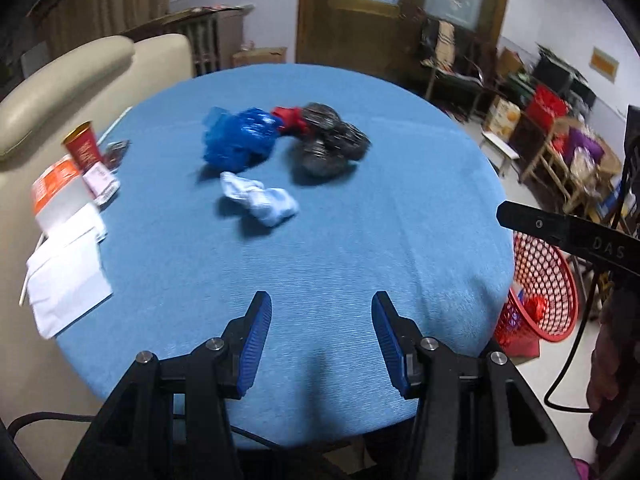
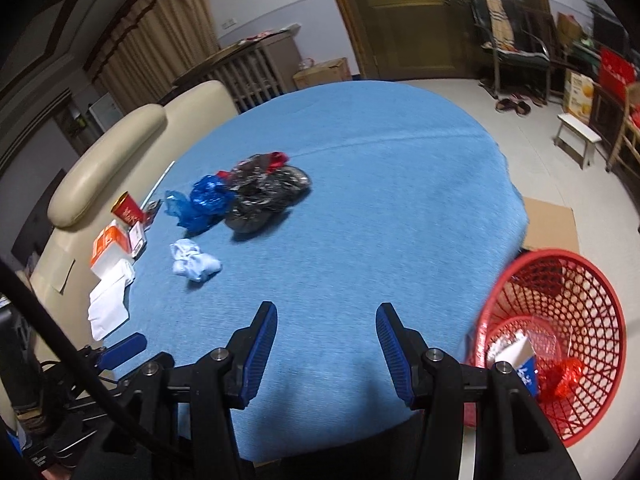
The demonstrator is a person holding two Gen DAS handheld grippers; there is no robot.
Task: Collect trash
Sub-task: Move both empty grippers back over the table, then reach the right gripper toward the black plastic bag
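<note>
While both my grippers, left gripper (image 1: 321, 312) and right gripper (image 2: 326, 320), hang with fingers apart and empty, the crumpled white paper wad (image 1: 260, 199) lies mid-tabletop (image 1: 360, 220). I think it's light and squishy; I'd pinch its puffy middle.

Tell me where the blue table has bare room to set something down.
The round blue-clothed table is bare along its right half beside the red mesh basket, and in front, before the crumpled white tissue. Crowded: the blue plastic bag, black plastic bag, and left-edge cartons.
</note>
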